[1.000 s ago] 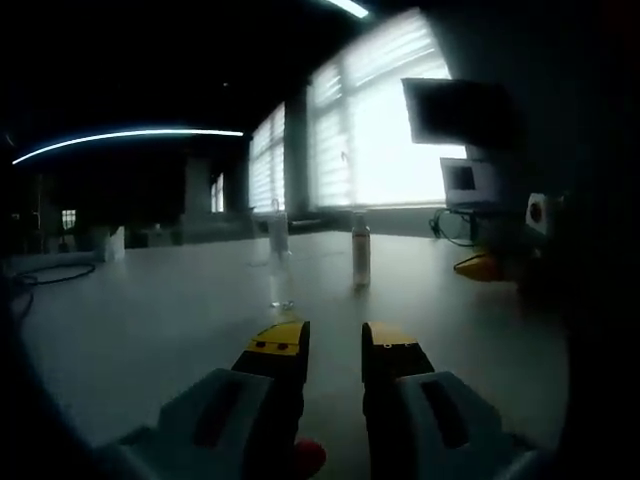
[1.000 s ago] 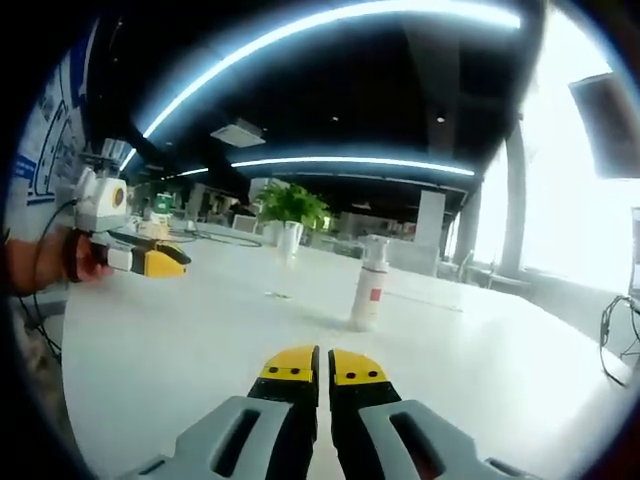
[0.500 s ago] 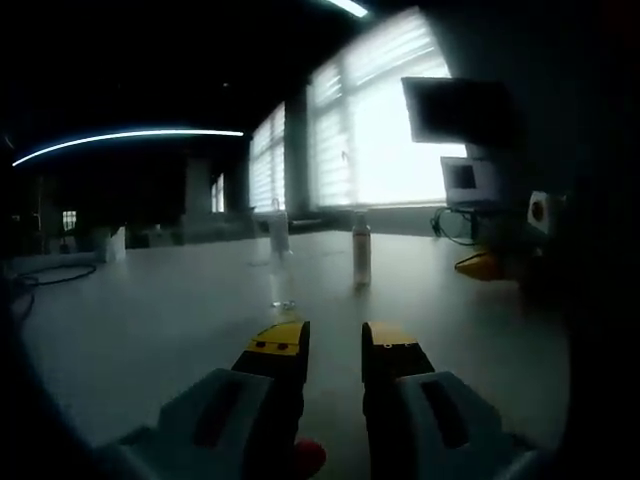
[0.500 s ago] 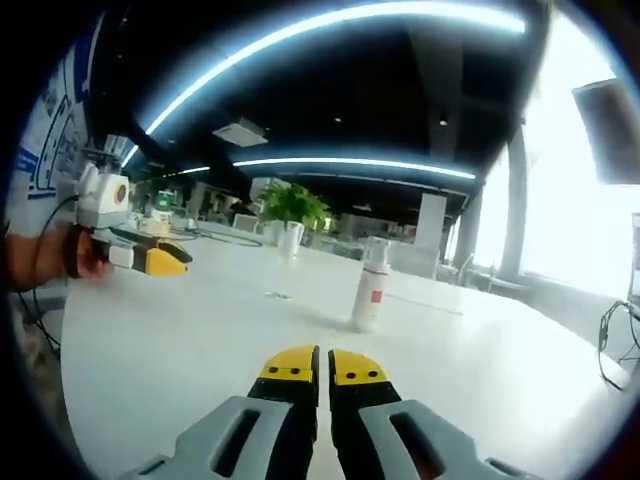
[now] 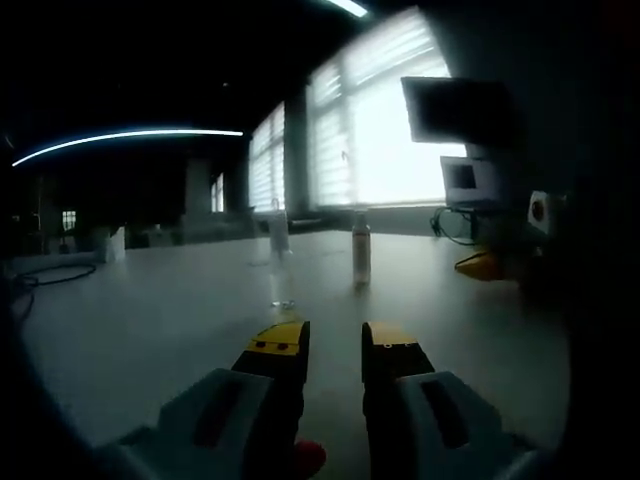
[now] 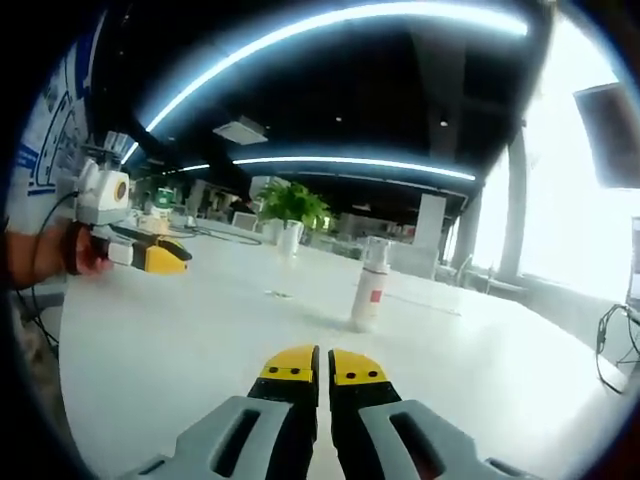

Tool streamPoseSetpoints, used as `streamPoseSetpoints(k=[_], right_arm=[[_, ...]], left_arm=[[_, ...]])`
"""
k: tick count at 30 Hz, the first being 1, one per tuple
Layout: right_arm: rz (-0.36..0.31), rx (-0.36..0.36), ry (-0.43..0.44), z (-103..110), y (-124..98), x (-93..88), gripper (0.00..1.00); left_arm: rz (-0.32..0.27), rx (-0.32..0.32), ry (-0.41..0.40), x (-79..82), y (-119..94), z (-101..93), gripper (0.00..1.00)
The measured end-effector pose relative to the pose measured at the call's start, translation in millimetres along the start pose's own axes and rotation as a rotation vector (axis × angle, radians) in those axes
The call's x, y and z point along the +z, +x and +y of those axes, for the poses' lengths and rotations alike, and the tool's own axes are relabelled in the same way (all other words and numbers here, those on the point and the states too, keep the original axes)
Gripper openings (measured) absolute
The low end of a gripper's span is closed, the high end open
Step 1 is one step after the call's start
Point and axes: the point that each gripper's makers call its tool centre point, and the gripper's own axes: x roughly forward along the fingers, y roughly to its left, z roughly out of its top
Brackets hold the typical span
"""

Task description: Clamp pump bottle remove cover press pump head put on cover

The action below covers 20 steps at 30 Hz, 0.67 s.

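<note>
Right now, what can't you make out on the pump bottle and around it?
- Pump bottle, left gripper view: backlit by the windows, label and cover unreadable.
- Pump bottle, right gripper view: red label too small to read; whether the cover is on is unclear.
- Small object on the table, right gripper view: too small to identify.

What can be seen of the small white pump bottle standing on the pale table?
The small white pump bottle stands upright on the pale table, well ahead of both grippers and touched by neither. In the right gripper view it looks like slim white plastic with a red mark on its body and a clear cover over the top. In the left gripper view it is backlit by the bright windows, so finer detail is lost.
</note>
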Motion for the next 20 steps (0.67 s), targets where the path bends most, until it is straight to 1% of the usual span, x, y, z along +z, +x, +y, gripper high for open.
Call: streamPoseSetpoints(k=[20], right_arm=[[0.003,0.004,-0.013,1.9,0.6,-0.9,0.0]], left_arm=[[0.004,0.002,0.01,-0.7,-0.1,0.1,0.13]])
